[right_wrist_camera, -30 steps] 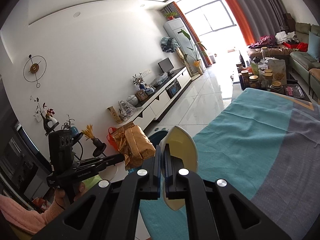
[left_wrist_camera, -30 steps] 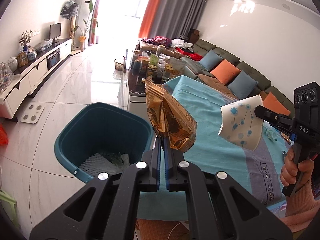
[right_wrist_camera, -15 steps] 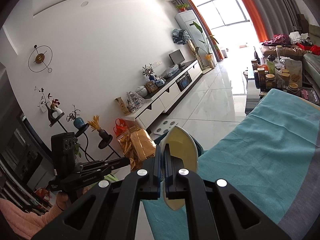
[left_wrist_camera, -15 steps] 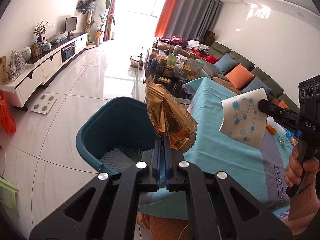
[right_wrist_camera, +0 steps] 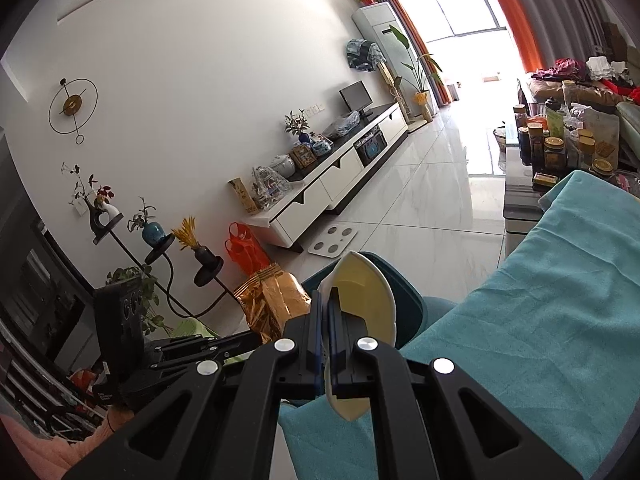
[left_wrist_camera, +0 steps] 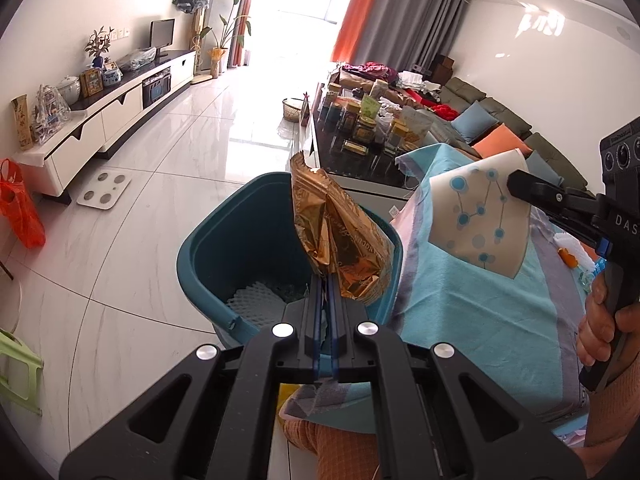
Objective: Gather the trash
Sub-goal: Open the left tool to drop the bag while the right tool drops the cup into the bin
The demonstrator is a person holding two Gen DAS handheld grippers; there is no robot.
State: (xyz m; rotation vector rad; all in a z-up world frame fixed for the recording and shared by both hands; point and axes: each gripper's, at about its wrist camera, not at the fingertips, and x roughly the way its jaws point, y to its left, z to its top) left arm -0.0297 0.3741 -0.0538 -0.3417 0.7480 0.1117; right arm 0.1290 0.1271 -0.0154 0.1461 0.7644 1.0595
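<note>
Teal bin (left_wrist_camera: 208,248) holds white foam netting (left_wrist_camera: 256,300) (bottom only); left tongs (left_wrist_camera: 326,280) pinch gold bag (left_wrist_camera: 340,232), right tongs (right_wrist_camera: 325,300) pinch flattened paper cup (right_wrist_camera: 364,292).

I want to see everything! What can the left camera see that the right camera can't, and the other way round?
Only the left view shows inside the teal bin, with white foam netting at the bottom, and the blue dots on the paper cup.

Only the right view shows the round wall clock and the cup's yellow inside.

Both show the gold wrapper pinched in the left gripper, the cup in the right gripper, the bin and the blue cloth.
</note>
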